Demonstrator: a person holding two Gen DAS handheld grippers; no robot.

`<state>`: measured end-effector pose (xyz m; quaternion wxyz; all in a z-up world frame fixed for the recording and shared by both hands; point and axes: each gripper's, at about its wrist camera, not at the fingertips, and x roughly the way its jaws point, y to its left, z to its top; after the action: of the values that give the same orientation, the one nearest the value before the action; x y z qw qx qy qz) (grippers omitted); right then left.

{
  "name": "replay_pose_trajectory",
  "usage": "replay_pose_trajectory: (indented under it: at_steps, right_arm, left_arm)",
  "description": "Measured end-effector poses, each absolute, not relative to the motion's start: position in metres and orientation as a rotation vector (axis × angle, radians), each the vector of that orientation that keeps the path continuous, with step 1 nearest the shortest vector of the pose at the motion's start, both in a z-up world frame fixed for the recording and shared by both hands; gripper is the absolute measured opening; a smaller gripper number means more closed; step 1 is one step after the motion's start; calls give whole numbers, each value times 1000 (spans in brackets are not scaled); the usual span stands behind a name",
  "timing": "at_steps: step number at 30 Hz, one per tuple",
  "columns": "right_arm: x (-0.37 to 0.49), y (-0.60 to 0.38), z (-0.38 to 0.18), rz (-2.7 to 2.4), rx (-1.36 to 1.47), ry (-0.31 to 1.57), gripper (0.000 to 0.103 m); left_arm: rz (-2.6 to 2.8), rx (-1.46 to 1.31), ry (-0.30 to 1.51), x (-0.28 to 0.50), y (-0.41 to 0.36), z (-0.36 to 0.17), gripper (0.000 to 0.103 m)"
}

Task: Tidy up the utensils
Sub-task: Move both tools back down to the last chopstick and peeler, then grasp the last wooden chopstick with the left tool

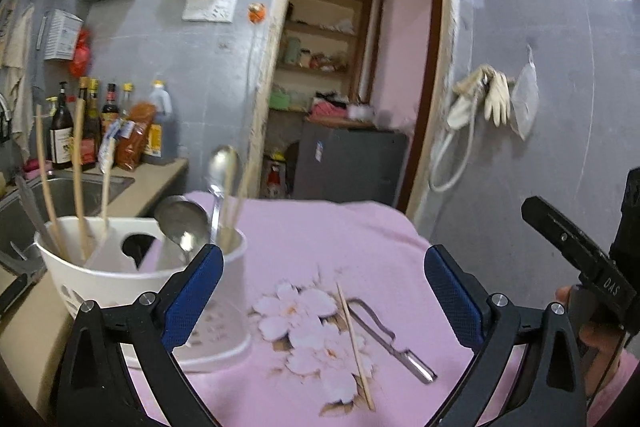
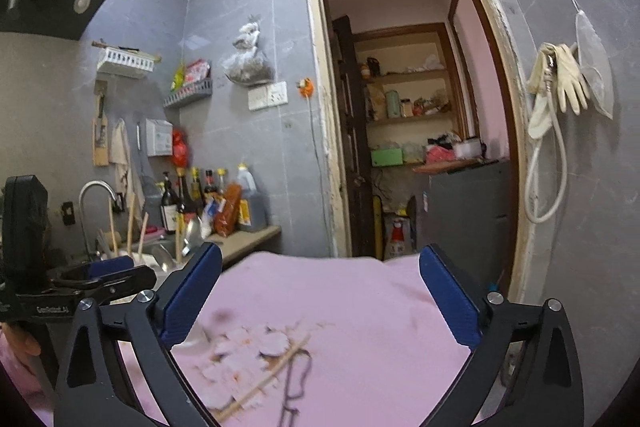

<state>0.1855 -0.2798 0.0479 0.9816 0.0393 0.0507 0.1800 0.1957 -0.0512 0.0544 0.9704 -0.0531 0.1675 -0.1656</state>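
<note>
Lower centre of the left view, a single wooden chopstick (image 1: 355, 345) and a metal peeler (image 1: 394, 339) lie unsorted on the pink floral cloth (image 1: 320, 235). At left, the white plastic utensil holder (image 1: 100, 279) already carries chopsticks, apparently a ladle and spoon. Both the left gripper (image 1: 324, 291) and right gripper (image 2: 320, 291) gape, grasping nothing.

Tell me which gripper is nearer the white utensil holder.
Left. The left gripper is open with the holder right beside its left finger; the right gripper, also open, sits farther off over the pink cloth.
</note>
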Motion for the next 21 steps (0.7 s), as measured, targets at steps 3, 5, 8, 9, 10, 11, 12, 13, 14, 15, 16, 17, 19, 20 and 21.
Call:
replay_pose_trajectory:
  at_steps: [3, 5, 8, 9, 10, 11, 12, 13, 14, 15, 16, 17, 19, 20, 21]
  right_arm:
    - [188, -287, 39, 350, 66, 148, 103]
    - [190, -291, 33, 344, 58, 181, 103]
    - [194, -295, 22, 337, 46, 245, 103]
    - [196, -296, 18, 331, 39, 275, 103]
    - [198, -296, 15, 326, 34, 297, 103]
    - [200, -297, 9, 318, 27, 332, 103]
    - [203, -297, 6, 314, 22, 360, 103]
    - [206, -297, 2, 310, 16, 388, 103]
    - [207, -297, -1, 306, 12, 407, 103]
    - [210, -296, -5, 302, 5, 438, 103]
    - [212, -295, -7, 302, 0, 461, 103]
    - [215, -294, -10, 306, -4, 487, 103]
    - [221, -291, -16, 317, -13, 546, 103]
    - [225, -288, -20, 324, -19, 576, 103]
    - [227, -286, -22, 329, -28, 592, 103]
  left_arm:
    - [-353, -80, 387, 199, -62, 40, 99]
    - [-358, -66, 420, 202, -68, 33, 99]
    - [-357, -38, 484, 209, -76, 20, 99]
    - [-347, -20, 512, 212, -79, 16, 99]
    - [-340, -3, 539, 214, -81, 11, 99]
    - [-341, 12, 567, 217, -84, 6, 99]
    - [-340, 27, 600, 221, -86, 2, 99]
    - [-335, 35, 617, 224, -87, -2, 99]
    - [-331, 45, 633, 226, -88, -6, 98]
    - [-326, 56, 656, 229, -89, -11, 98]
    - [-324, 62, 673, 231, -90, -13, 98]
    - [-325, 63, 688, 233, -90, -17, 98]
    - [-330, 59, 721, 238, -90, -24, 98]
    - [-337, 56, 741, 241, -90, -26, 98]
    - [-347, 52, 759, 245, -90, -28, 97]
